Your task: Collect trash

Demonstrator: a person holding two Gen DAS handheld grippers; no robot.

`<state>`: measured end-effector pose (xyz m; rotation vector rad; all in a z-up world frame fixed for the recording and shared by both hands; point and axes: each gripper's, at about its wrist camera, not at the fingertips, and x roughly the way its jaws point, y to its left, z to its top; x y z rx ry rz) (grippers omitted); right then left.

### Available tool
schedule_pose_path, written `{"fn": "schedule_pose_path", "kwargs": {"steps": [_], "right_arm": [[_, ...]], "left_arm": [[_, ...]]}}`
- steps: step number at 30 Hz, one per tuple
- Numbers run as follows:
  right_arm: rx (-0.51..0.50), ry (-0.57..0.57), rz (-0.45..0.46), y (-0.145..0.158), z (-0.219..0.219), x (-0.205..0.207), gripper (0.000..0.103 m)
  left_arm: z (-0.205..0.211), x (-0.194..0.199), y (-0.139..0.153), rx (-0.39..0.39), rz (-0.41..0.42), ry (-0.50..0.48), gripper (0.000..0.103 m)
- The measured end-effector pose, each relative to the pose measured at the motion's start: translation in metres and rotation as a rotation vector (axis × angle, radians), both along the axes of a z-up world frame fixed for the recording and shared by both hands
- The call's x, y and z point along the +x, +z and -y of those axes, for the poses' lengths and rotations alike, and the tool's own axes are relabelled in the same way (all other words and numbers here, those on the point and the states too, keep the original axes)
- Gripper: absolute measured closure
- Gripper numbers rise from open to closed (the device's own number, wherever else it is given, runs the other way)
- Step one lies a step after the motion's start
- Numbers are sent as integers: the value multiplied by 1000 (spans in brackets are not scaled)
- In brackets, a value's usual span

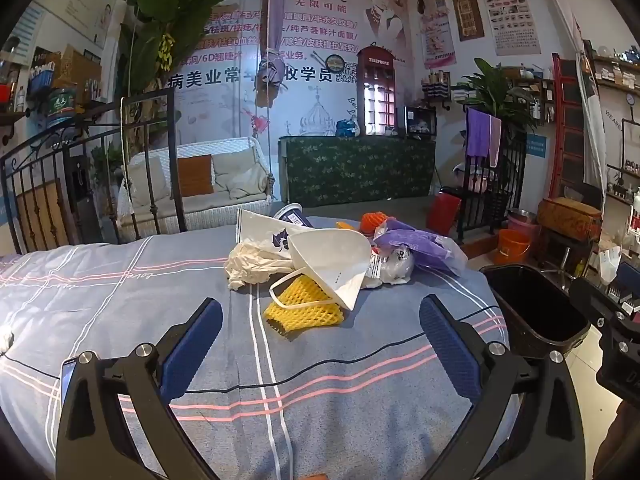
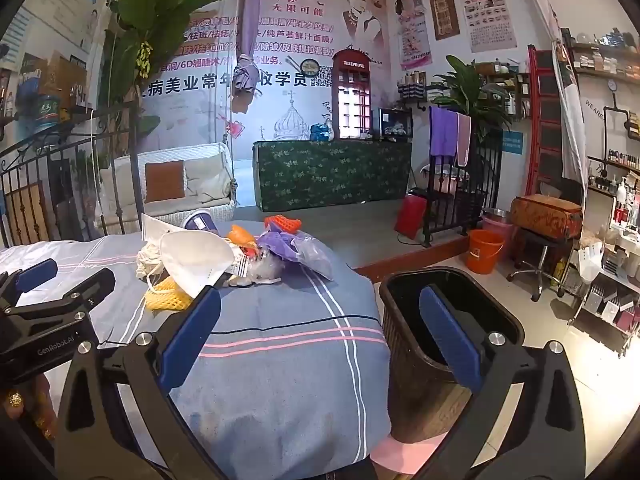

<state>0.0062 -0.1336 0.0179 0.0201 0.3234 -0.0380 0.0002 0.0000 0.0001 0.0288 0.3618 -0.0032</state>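
A heap of trash point(image 1: 320, 256) is seen mid-frame on the striped bedsheet point(image 1: 160, 280). Both the left gripper point(image 1: 320, 332) and the right gripper point(image 2: 320, 332) are held wide open, empty; a black bin point(image 2: 448, 312) stands lower right.

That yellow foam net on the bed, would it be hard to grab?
Probably not. The yellow foam net looks soft and airy, so it would likely squash between the pads and weigh almost nothing. The white mask rests partly on it and might shift when it is pulled.

yellow foam net point(image 1: 304, 308) half under mask point(image 1: 340, 264)
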Motion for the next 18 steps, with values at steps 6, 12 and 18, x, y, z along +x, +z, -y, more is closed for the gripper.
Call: {"fn": "schedule_pose_path", "kwargs": {"steps": [6,12,18], "right_arm": [[4,-4,10,0,1,-1,5],[1,-3,9,0,-1,0,5],[1,-4,9,0,0,-1,5]], "left_arm": [[2,-1,1,-4,2,-4,5],[2,-1,1,-4,2,-4,5],[3,0,2,-7,2,-4,5]]}}
